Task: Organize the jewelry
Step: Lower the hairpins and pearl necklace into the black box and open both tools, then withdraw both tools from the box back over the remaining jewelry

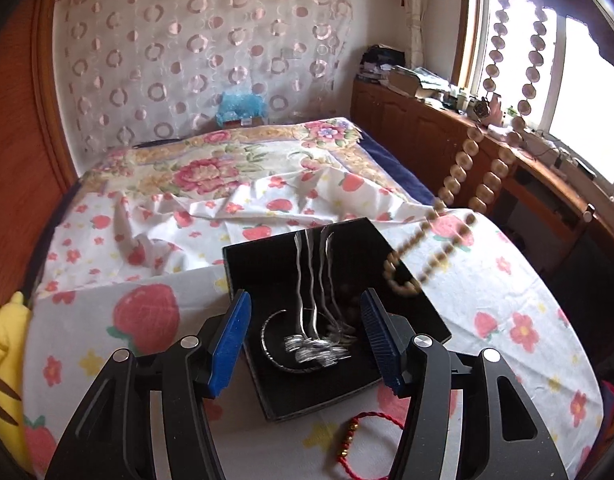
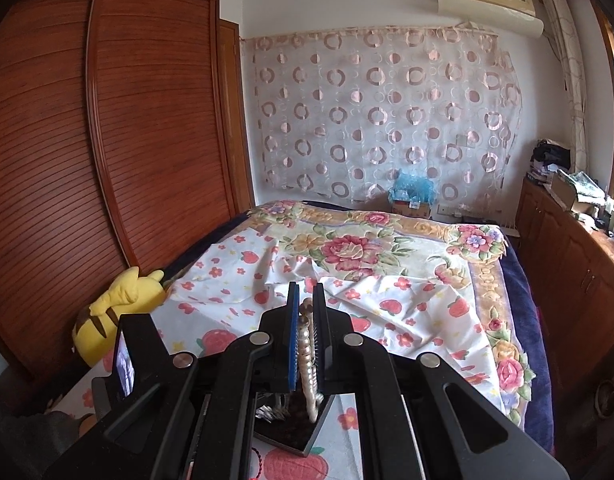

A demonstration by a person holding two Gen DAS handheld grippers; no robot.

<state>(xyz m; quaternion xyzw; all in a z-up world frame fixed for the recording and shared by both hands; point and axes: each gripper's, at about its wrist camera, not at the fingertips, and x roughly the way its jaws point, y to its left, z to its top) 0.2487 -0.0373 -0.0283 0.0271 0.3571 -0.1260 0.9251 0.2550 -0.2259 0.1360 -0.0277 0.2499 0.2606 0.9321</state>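
Note:
A black jewelry tray [image 1: 267, 260] lies on the strawberry-print bed sheet. Silver chains and a silver bangle [image 1: 307, 344] lie in it, blurred. My left gripper [image 1: 303, 336] is open, its blue fingers on either side of the silver pieces, just above the tray. A long bead necklace [image 1: 495, 164] hangs from the upper right down to the tray's right edge. In the right wrist view, my right gripper [image 2: 306, 316] is shut on that bead necklace [image 2: 307, 352], which hangs down over the tray [image 2: 307, 436]. A red cord bracelet [image 1: 359, 432] with gold beads lies in front of the tray.
A yellow plush toy [image 2: 115, 312] lies at the bed's left edge by the wooden wardrobe [image 2: 107, 140]. A wooden cabinet [image 1: 427, 128] with clutter runs along the right under the window. The sheet [image 1: 167, 220] is rumpled behind the tray.

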